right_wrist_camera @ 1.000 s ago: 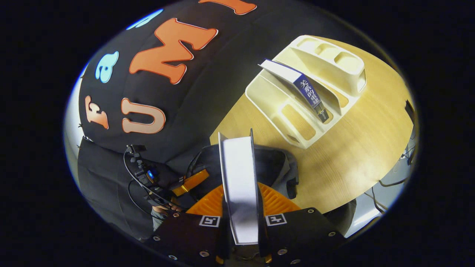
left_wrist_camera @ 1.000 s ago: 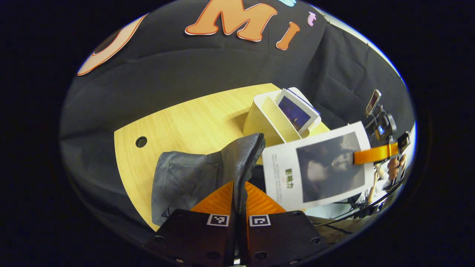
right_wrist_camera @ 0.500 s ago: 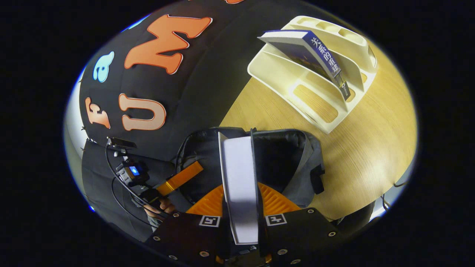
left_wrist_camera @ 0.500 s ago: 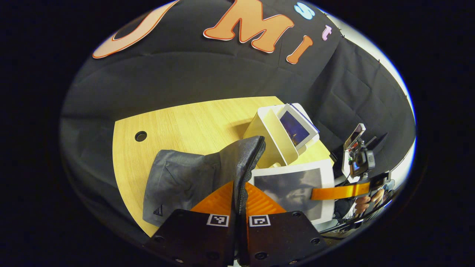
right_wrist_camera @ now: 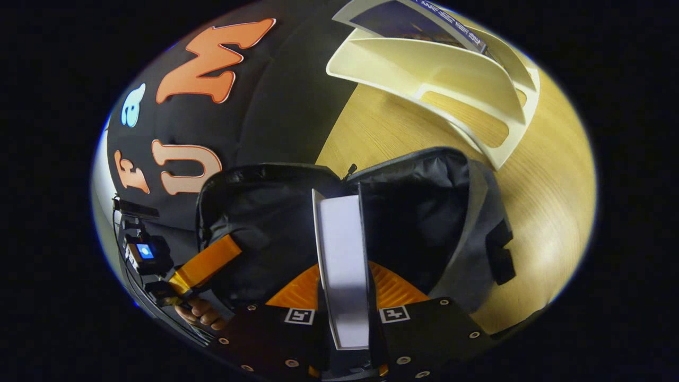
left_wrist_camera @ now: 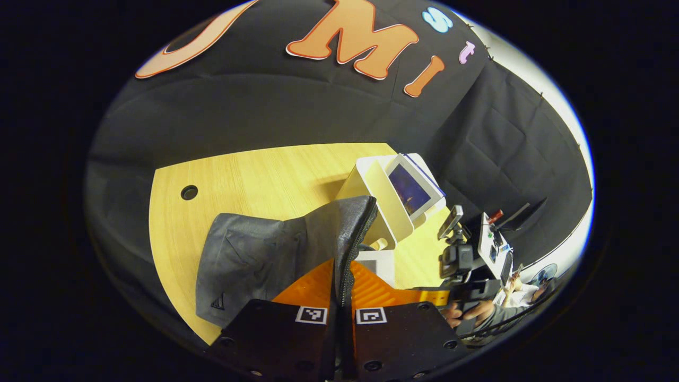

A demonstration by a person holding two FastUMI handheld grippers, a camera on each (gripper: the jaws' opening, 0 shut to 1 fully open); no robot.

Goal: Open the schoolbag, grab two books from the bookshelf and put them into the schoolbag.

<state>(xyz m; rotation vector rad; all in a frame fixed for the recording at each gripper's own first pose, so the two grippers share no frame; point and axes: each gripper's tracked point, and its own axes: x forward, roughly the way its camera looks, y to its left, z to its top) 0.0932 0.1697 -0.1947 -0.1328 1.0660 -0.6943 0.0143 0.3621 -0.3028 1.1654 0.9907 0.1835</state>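
The grey schoolbag (left_wrist_camera: 265, 254) lies on the wooden table, and my left gripper (left_wrist_camera: 341, 281) is shut on its zipper edge, holding the flap up. In the right gripper view the bag's dark opening (right_wrist_camera: 414, 212) gapes wide. My right gripper (right_wrist_camera: 344, 276) is shut on a white book (right_wrist_camera: 342, 254), held edge-on and partly down inside the opening. A corner of that book (left_wrist_camera: 379, 262) shows behind the flap in the left gripper view. A second book with a dark blue cover (left_wrist_camera: 409, 188) leans in the cream bookshelf (left_wrist_camera: 379, 199).
The cream bookshelf (right_wrist_camera: 451, 79) stands just beyond the bag, near the table's far edge. A round cable hole (left_wrist_camera: 189, 192) sits in the table at the left. The other gripper and the hand holding it (right_wrist_camera: 201, 265) are at the bag's left rim.
The right gripper has carried the white book down from above the bag into its opening. The left gripper has kept its hold on the flap.
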